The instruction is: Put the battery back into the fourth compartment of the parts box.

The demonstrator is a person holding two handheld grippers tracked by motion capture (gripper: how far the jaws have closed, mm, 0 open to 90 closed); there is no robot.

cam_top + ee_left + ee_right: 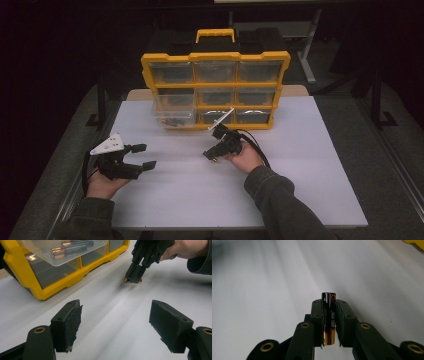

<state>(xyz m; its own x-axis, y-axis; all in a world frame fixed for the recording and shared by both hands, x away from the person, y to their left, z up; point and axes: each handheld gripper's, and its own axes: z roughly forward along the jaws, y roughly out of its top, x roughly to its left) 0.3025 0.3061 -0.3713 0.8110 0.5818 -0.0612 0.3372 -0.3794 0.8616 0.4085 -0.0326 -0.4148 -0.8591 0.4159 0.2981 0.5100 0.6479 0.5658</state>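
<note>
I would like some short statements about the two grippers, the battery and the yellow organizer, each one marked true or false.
1. The right gripper is shut on a battery. True.
2. The left gripper holds a battery. False: its jaws stand wide apart with nothing between them.
3. One clear drawer of the yellow organizer is pulled out and has batteries in it. True.
4. The organizer lies flat on the white table. False: it stands upright at the table's far side.
5. The organizer's handle is black. False: it is yellow.

Workshop-like room — yellow parts organizer (215,90) on a white worktable (300,165).
</note>
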